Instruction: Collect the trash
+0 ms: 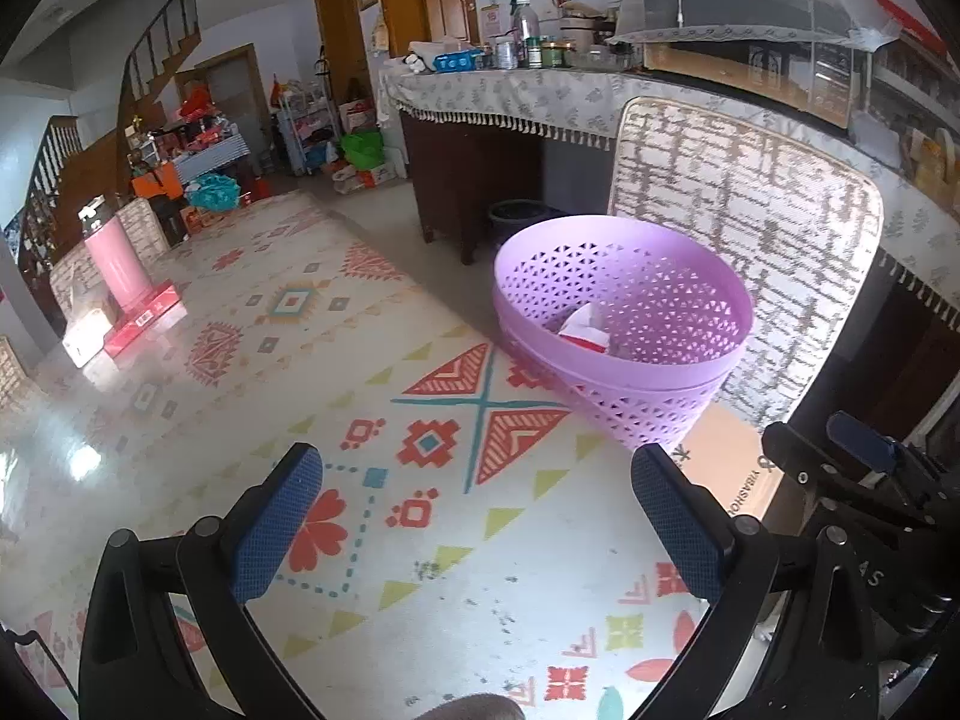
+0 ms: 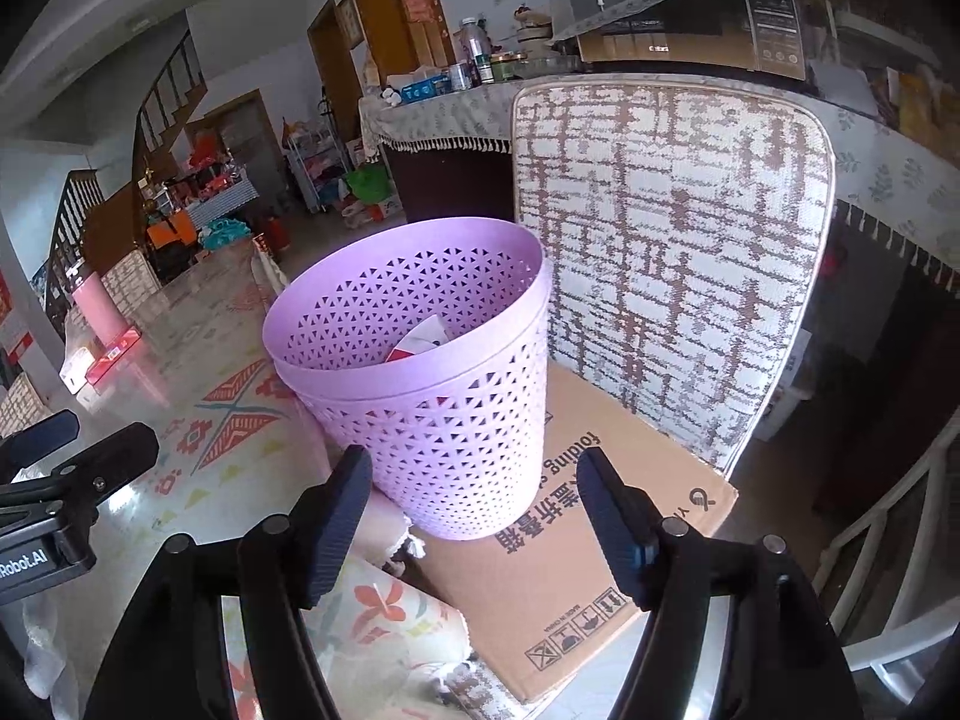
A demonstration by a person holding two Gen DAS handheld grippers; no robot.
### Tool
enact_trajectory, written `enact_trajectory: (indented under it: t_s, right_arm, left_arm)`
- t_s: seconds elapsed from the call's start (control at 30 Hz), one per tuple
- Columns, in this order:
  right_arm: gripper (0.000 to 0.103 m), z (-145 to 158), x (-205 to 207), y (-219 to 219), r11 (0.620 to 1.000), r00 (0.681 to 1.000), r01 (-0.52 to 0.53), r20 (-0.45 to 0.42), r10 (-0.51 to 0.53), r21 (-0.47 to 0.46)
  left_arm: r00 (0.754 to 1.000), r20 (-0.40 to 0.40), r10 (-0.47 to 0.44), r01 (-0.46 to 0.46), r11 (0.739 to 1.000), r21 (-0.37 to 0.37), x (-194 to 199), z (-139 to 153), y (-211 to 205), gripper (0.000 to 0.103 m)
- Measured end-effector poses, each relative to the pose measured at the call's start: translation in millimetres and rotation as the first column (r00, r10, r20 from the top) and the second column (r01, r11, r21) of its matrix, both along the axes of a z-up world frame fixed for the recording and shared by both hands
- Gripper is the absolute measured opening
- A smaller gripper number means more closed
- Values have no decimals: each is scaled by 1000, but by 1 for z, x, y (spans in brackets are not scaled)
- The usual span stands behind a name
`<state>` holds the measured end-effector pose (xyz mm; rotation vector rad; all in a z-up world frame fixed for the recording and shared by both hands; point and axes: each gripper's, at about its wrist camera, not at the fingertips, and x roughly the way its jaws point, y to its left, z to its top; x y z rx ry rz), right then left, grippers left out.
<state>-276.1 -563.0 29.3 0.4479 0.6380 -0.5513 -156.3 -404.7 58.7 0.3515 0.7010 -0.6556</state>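
1. The left gripper (image 1: 477, 531) is standing wide open and holding nothing; only the patterned rug (image 1: 420, 570) is showing between its blue pads.
2. The right gripper (image 2: 474, 531) is also standing well open and empty, with its jaws framing the lower wall of the purple basket (image 2: 420, 384) without touching it.
3. The purple basket is sitting at 12 o'clock in the right wrist view and at 1 o'clock in the left wrist view. It is resting partly on the flattened cardboard box (image 2: 576, 546) and partly on the rug edge, just in front of the upright cushion (image 2: 672, 252).
4. Risk, tipping: the basket appears to be leaning, since its base is straddling the cardboard edge. A push from either gripper against the thin wall is likely to topple it and spill the contents.
5. Risk, collision: the two grippers are working close together, each appearing at the edge of the other's view. A careless reach is likely to bring them into contact.
6. Appearance: the basket is lilac plastic, tapered, and perforated with small triangular holes below a solid rim band.
7. A piece of white-and-red trash (image 1: 585, 330) is already lying inside. No loose trash is clearly showing on the rug.
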Motion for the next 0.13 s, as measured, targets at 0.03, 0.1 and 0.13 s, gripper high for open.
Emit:
enact_trajectory:
  t_s: [0.03,0.1,0.13]
  right_arm:
    - [75,0,-1,0,1000,1000,2,-2,-2,1]
    - [75,2,-1,2,1000,1000,3,-7,-3,-2]
    - [75,3,-2,3,1000,1000,2,-8,-2,-4]
  left_arm:
    - [1000,0,-7,7,1000,-4,-2,1,1,102]
    - [1000,-1,-14,14,1000,-12,-3,3,4,102]
    - [1000,-2,-13,13,1000,-17,-3,3,7,102]
